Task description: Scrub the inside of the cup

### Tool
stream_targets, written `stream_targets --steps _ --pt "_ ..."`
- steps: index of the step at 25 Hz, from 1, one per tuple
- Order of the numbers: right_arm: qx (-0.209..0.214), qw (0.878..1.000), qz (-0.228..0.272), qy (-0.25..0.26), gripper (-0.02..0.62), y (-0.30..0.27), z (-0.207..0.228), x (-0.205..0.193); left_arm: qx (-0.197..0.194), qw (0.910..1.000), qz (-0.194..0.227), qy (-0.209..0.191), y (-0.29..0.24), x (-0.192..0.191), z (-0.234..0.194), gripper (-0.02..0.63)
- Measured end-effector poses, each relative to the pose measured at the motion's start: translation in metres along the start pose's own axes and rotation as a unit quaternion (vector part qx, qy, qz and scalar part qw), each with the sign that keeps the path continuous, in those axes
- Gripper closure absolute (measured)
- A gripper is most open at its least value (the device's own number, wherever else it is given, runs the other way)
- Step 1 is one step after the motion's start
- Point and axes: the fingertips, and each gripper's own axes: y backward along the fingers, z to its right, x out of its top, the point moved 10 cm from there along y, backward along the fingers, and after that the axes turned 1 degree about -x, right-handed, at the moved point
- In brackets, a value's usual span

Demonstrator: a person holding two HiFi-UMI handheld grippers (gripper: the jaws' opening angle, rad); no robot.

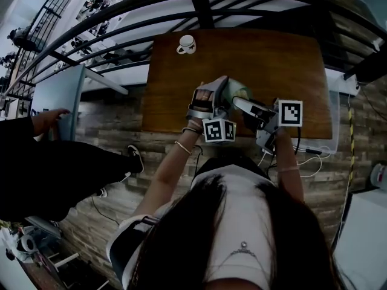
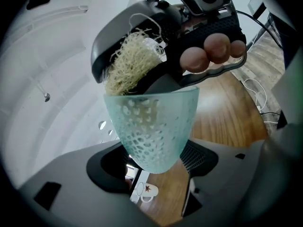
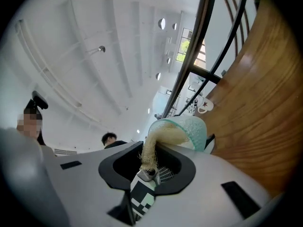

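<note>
Above the near edge of a brown wooden worktop [image 1: 260, 59]: pale green dimpled cup [image 2: 151, 126], raised off the wood, base clamped between the jaws of the left gripper [image 2: 154, 162]. Facing its mouth, right gripper [image 3: 150, 170], jaws closed on a straw-coloured fibrous scrubber [image 3: 158, 138], fibres bending over the rim into the cup. At the far edge, well apart, white mug [image 1: 186, 44] with a red leaf mark. Beyond that, dark curved railing [image 1: 199, 8]. Off to the left, a person in dark clothes [image 1: 54, 168].
</note>
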Motion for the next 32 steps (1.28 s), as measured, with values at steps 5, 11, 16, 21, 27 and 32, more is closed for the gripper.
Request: stream_targets --steps 5,11,16,21,27,32 --pt "0.027 0.999 0.023 -0.025 0.508 0.0 0.0 0.001 0.014 0.9999 0.002 0.0 0.002 -0.001 -0.004 0.27" --pt "0.063 0.994 0.049 -0.08 0.508 -0.006 0.003 0.004 0.031 0.9995 0.002 0.007 0.003 -0.006 -0.011 0.27" --pt "0.084 0.99 0.058 -0.099 0.508 -0.01 0.001 0.005 0.047 0.9988 0.003 0.013 0.005 -0.008 -0.016 0.27" --pt "0.114 0.983 0.074 -0.122 0.508 -0.011 0.001 0.007 0.064 0.9976 0.008 0.024 0.008 -0.01 -0.018 0.27" --pt "0.121 0.98 0.082 -0.137 0.508 -0.017 0.002 0.007 0.066 0.9974 0.01 0.026 0.008 -0.014 -0.022 0.272" --pt "0.091 0.988 0.051 -0.11 0.508 -0.016 0.001 0.008 0.046 0.9987 0.01 0.02 0.009 -0.014 -0.021 0.272"
